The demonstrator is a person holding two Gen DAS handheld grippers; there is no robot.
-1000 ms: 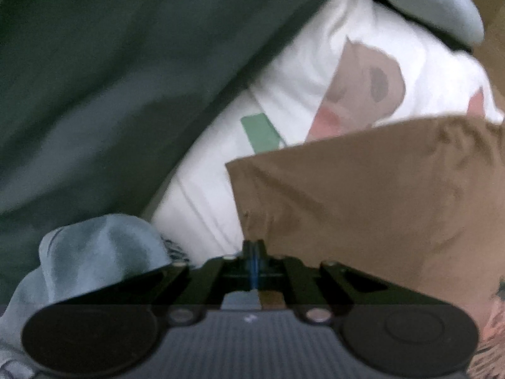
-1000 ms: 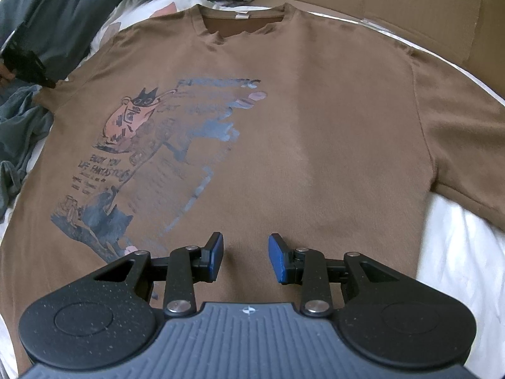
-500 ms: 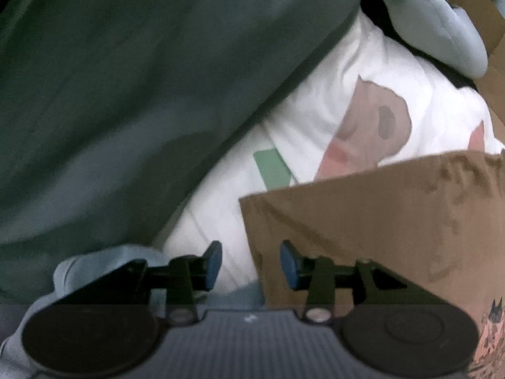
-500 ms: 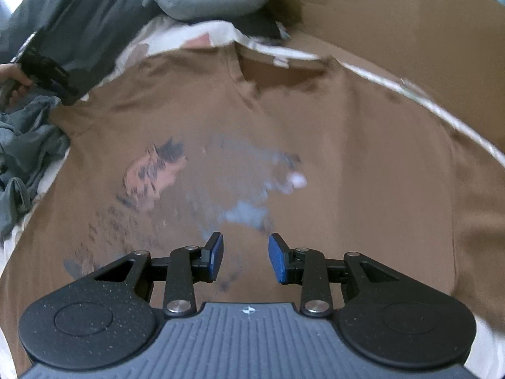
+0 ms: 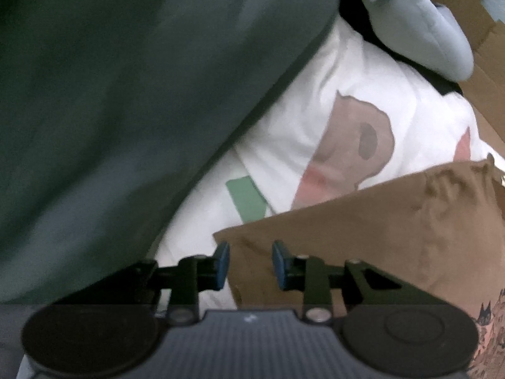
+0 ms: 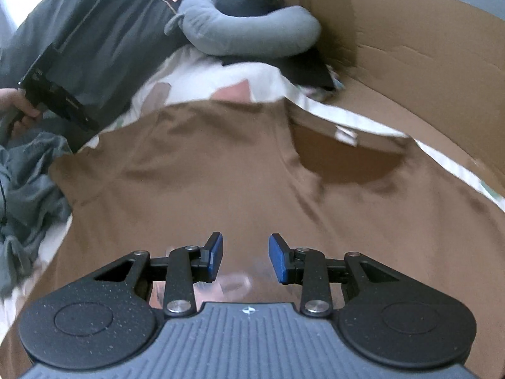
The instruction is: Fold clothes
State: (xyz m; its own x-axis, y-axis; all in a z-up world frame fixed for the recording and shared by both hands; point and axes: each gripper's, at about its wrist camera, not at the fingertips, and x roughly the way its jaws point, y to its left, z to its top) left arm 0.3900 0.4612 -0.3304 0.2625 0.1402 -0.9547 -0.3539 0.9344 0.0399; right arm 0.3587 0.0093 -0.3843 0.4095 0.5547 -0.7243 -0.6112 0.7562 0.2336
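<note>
I see a brown T-shirt [image 6: 221,189] spread flat, print side up, on a white sheet [image 5: 303,117], collar at twelve o'clock from my right gripper [image 6: 245,257] — its long axis runs six to twelve. My left gripper [image 5: 251,265] hangs at the shirt's sleeve corner, the hem edge lying between its jaws. Both pairs of jaws are spread, pinching nothing; the left is nearer that corner.

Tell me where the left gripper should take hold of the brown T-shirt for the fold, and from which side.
Probably the sleeve corner of the brown T-shirt, just ahead of the left gripper. Its jaws are open and already straddle that edge. Come in from the outer side, over the white sheet, since the hem there lies flat and free, with a clear corner to pinch.
</note>
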